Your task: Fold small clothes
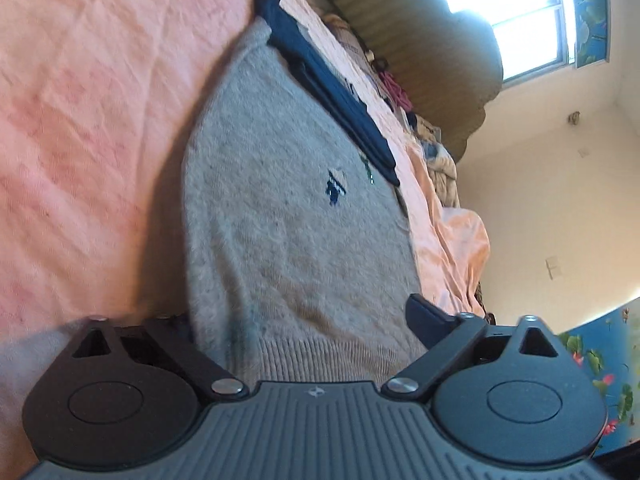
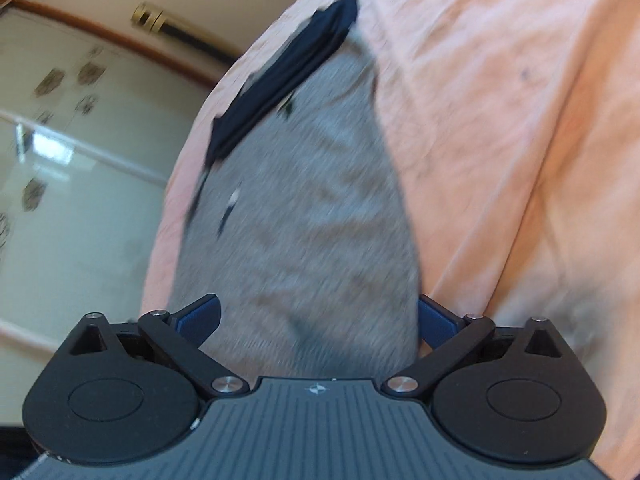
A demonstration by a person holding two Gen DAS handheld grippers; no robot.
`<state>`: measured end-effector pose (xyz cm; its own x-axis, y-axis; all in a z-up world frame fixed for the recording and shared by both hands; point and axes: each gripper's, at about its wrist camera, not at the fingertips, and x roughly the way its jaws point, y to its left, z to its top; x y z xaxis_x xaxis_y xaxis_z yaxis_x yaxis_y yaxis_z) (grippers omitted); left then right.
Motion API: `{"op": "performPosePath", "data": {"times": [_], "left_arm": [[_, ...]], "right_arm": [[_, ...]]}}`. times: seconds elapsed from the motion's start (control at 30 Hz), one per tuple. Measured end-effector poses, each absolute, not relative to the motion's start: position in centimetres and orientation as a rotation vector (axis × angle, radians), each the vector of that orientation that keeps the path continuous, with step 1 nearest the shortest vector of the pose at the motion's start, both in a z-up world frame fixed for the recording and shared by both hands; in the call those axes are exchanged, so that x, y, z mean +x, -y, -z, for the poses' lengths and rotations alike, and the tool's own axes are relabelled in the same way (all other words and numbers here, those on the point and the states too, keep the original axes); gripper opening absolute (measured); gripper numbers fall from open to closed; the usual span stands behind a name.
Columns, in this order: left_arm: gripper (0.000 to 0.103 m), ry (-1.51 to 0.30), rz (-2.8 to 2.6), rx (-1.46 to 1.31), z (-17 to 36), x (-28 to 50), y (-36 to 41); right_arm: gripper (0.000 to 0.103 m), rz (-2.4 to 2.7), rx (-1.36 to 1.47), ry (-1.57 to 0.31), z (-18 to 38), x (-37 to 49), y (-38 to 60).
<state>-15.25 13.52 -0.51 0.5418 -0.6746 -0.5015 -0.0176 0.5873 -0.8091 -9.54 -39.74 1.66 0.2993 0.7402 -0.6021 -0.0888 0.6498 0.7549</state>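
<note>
My left gripper (image 1: pixel 304 320) is spread wide, its fingers either side of the ribbed hem of the grey sweater (image 1: pixel 288 208), and the fabric runs up between them without being pinched. The sweater lies flat on the peach bedsheet (image 1: pixel 88 120), stretching away from me, with a small dark embroidered motif (image 1: pixel 335 186) on its chest. Along its far edge sits a folded navy garment (image 1: pixel 324 80), resting on the sweater and touching it. Beyond that, a pile of mixed clothes (image 1: pixel 400 92) trails along the bed beside an olive quilted headboard (image 1: pixel 424 52), and a bright window (image 1: pixel 504 8) glares above.

Over on my right gripper (image 2: pixel 318 320), same story: jaws wide apart, blue pads on both fingers showing, grey knit filling the gap between them. This view is smeared with blur, so I can't tell whether the pads touch the cloth. The navy piece (image 2: pixel 280 76) lies across the sweater's far end here too, sheet (image 2: pixel 500 120) all around it.
</note>
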Motion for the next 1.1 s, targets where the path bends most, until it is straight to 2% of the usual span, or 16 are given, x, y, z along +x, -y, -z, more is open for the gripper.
{"op": "performPosePath", "data": {"times": [0.03, 0.07, 0.17, 0.23, 0.3, 0.33, 0.37, 0.4, 0.43, 0.57, 0.7, 0.9, 1.1], "left_arm": [[0.068, -0.951, 0.456, -0.88, 0.8, -15.2, -13.6], [0.056, -0.969, 0.456, -0.893, 1.0, -15.1, -13.7], [0.054, -0.995, 0.456, -0.91, 1.7, -15.3, -14.1], [0.054, -0.997, 0.458, -0.898, 1.5, -15.4, -14.0], [0.042, -1.007, 0.448, -0.879, 1.5, -15.4, -13.8], [0.028, -1.027, 0.444, -0.856, 1.5, -15.2, -13.6], [0.016, -1.053, 0.433, -0.829, 1.5, -15.1, -13.5], [0.01, -1.073, 0.424, -0.802, 1.6, -15.1, -13.3], [0.005, -1.09, 0.42, -0.771, 1.5, -15.0, -13.1], [0.004, -1.062, 0.434, -0.7, -0.2, -15.1, -12.8], [0.004, -0.902, 0.492, -0.705, -4.0, -12.6, -13.8], [0.004, -0.695, 0.495, -0.67, -8.2, -1.9, -13.8], [0.004, -0.643, 0.399, -0.665, -8.3, 11.8, -13.6]], "right_arm": [[0.094, -0.627, 0.669, -1.153, -1.7, -10.0, 39.4], [0.093, -0.638, 0.664, -1.158, -1.8, -10.3, 39.2], [0.083, -0.662, 0.667, -1.187, -1.7, -10.9, 38.9], [0.082, -0.669, 0.682, -1.186, -1.7, -11.2, 39.0], [0.071, -0.66, 0.682, -1.191, -1.6, -11.3, 39.0], [0.049, -0.65, 0.67, -1.207, -1.4, -11.2, 38.9], [0.021, -0.639, 0.653, -1.23, -1.1, -11.2, 38.7], [0.012, -0.625, 0.628, -1.252, -0.7, -11.2, 38.6], [0.012, -0.633, 0.629, -1.24, -0.6, -11.4, 38.5], [0.012, -0.659, 0.628, -1.174, -2.0, -11.6, 38.5], [0.012, -0.725, 0.645, -1.031, -5.4, -8.8, 38.3], [0.012, -0.731, 0.726, -0.806, -8.4, 2.2, 38.4], [0.012, -0.63, 0.853, -0.759, -6.6, 15.8, 38.7]]}}
